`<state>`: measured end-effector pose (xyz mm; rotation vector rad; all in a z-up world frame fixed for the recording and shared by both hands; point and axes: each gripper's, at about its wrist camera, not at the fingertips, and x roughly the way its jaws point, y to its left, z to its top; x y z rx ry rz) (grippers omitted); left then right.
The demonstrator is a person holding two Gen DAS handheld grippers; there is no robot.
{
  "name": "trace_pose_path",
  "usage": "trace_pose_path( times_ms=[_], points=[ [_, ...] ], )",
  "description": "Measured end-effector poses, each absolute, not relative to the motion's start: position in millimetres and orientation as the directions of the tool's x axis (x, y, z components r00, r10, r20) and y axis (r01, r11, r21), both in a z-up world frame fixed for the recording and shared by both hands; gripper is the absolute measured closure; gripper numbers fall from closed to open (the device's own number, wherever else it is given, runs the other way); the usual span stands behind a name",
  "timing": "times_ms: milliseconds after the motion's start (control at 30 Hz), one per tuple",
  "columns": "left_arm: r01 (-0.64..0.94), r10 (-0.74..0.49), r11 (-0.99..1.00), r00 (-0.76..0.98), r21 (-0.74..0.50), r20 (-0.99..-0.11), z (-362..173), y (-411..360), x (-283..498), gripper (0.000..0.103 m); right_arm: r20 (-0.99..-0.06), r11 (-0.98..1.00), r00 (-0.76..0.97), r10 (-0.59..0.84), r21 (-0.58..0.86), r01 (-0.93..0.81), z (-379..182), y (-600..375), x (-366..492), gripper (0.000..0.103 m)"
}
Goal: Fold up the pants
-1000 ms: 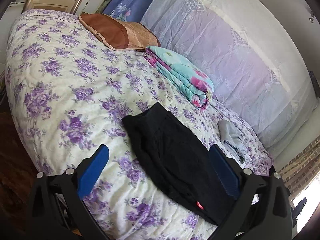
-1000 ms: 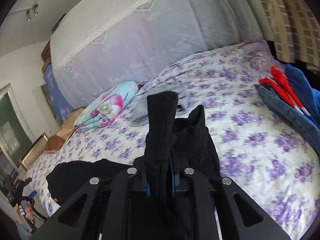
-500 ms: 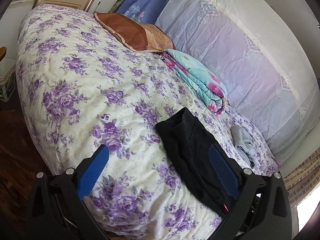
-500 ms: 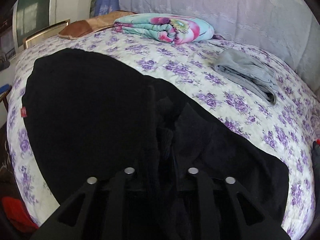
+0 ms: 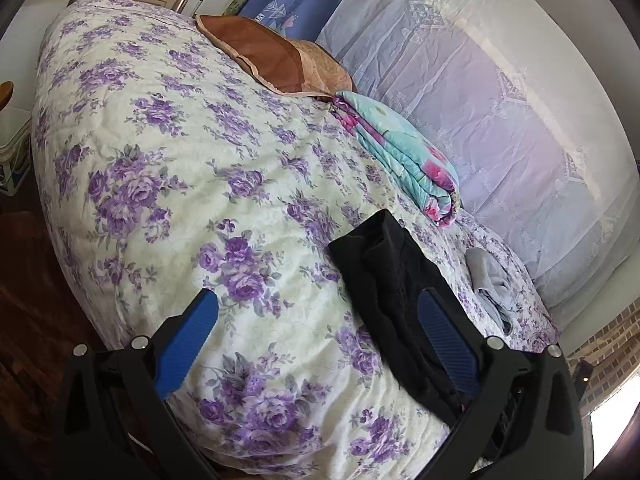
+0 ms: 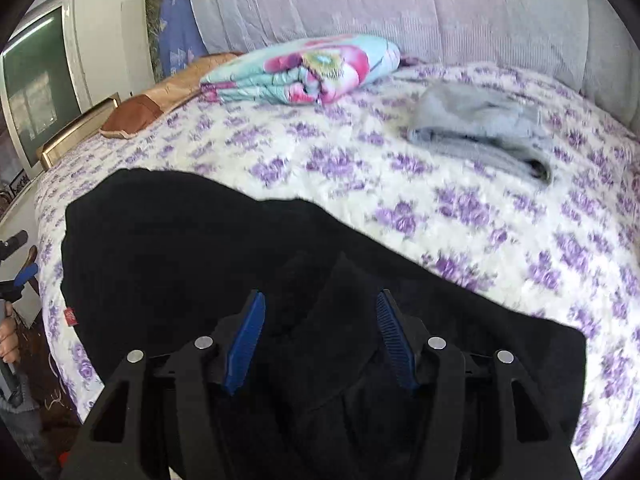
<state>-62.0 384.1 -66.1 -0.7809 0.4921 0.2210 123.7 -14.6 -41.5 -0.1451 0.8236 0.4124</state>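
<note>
The black pants [image 5: 392, 280] lie folded over on the floral bedspread [image 5: 180, 160] near the bed's front edge. In the right wrist view the pants [image 6: 180, 260] fill the lower half, with a small red tag [image 6: 70, 316] at their left end. My right gripper [image 6: 320, 295] hovers just over them with its jaws opening. A raised fold of black cloth sits between the blue pads, and they do not press on it. My left gripper [image 5: 318, 296] is open wide over the bed's edge, left of the pants, holding nothing.
A folded floral quilt [image 5: 404, 156] and a brown pillow [image 5: 272, 56] lie along the far side by a lace-covered wall. A folded grey garment [image 6: 476, 128] rests beyond the pants. A person's hand [image 6: 8, 344] shows at the far left. Dark wooden floor [image 5: 24, 320] borders the bed.
My right gripper carried the black pant leg leftward and down onto the rest of the pants, then let go as its jaws spread. The left gripper shifted a little down along the bed edge.
</note>
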Motion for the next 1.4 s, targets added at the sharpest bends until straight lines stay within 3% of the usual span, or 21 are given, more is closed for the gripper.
trace_pose_path(
  times_ms=[200,333,433,533,633,667,767,1067,1133,1167,1333,1400],
  points=[
    [-0.364,-0.006,0.704,0.856,-0.610,-0.517,-69,379,-55,0.005,-0.768,0.899,0.576,0.280,0.001,-0.437,-59,-4,120,0.042],
    [-0.354,-0.023,0.711,0.852,-0.608,-0.523,-70,373,-50,0.005,-0.698,0.899,0.636,0.331,0.028,-0.437,-37,-11,110,0.042],
    [-0.328,-0.059,0.712,0.853,-0.621,-0.518,-70,367,-45,0.005,-0.799,0.882,0.514,0.313,0.045,-0.468,-65,-4,122,0.033],
    [-0.313,-0.096,0.707,0.846,-0.634,-0.524,-71,361,-38,0.005,-0.779,0.874,0.549,0.302,-0.004,-0.486,-66,0,114,0.031],
    [-0.309,-0.131,0.688,0.836,-0.656,-0.532,-71,359,-25,0.005,-0.707,0.865,0.573,0.413,0.107,-0.491,-44,-19,103,0.030],
    [-0.310,-0.140,0.687,0.832,-0.657,-0.538,-70,358,-20,0.005,-0.687,0.867,0.591,0.422,0.116,-0.484,-38,-27,99,0.026],
    [-0.309,-0.158,0.700,0.812,-0.643,-0.562,-70,354,-1,0.005,-0.647,0.881,0.634,0.423,0.132,-0.453,-23,-58,87,0.020],
    [-0.351,-0.161,0.681,0.784,-0.642,-0.599,-72,358,39,0.006,-0.576,0.928,0.731,0.365,0.290,-0.235,-12,-178,72,0.017],
    [-0.362,-0.160,0.674,0.779,-0.644,-0.606,-72,358,43,0.019,-0.567,0.924,0.742,0.357,0.333,-0.190,-15,-200,72,0.016],
    [-0.368,-0.167,0.669,0.772,-0.646,-0.613,-72,358,46,0.033,-0.563,0.918,0.746,0.355,0.359,-0.167,-17,-211,73,0.016],
    [-0.404,-0.142,0.673,0.752,-0.620,-0.644,-71,354,55,0.039,-0.538,0.879,0.748,0.390,0.460,-0.127,-34,-243,69,0.016],
    [-0.420,-0.118,0.679,0.747,-0.601,-0.655,-69,352,56,0.049,-0.535,0.871,0.745,0.399,0.475,-0.126,-40,-249,69,0.016]
  ],
)
